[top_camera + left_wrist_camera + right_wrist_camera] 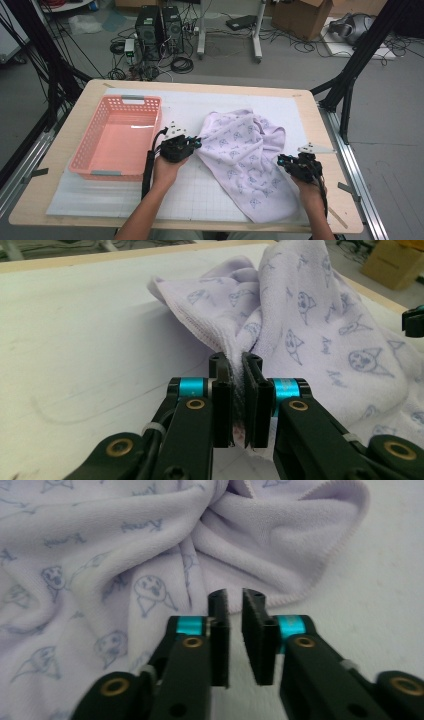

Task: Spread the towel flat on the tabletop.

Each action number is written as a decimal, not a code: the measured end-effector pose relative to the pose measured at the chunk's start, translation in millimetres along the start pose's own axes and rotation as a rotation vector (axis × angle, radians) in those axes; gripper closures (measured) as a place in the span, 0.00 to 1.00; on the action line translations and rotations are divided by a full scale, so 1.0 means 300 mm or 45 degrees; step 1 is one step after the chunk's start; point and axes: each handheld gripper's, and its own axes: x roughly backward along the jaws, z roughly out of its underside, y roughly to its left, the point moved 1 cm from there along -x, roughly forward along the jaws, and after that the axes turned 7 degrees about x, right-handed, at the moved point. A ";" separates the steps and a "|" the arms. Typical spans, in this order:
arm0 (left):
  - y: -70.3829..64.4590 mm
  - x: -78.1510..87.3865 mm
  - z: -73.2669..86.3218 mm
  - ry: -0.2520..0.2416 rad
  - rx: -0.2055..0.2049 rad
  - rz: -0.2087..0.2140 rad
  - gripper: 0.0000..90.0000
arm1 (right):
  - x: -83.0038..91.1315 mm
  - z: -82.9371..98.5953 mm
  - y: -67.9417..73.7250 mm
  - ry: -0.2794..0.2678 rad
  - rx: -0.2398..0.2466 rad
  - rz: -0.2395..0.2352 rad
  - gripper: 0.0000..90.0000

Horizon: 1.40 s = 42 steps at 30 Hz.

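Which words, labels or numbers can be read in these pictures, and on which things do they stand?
Towel: short printed words sit among the cat-face drawings, but they are upside down and blurred, so none can be read surely.
Pink basket, left gripper, right gripper: no text visible.

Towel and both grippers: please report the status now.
Left gripper shut on towel edge. Right gripper slightly open beside the towel, holding nothing. Pink basket at left, not obstructing.
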 end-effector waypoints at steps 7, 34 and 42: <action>-0.005 0.004 0.017 0.011 -0.022 0.004 0.93 | -0.128 -0.057 0.042 0.085 0.064 -0.111 0.68; -0.024 -0.013 0.119 0.079 -0.034 0.054 0.76 | 0.286 0.116 0.077 0.049 0.092 -0.044 0.75; -0.013 -0.020 0.115 0.044 0.005 0.044 0.55 | 0.145 -0.003 -0.031 -0.074 0.011 -0.006 0.58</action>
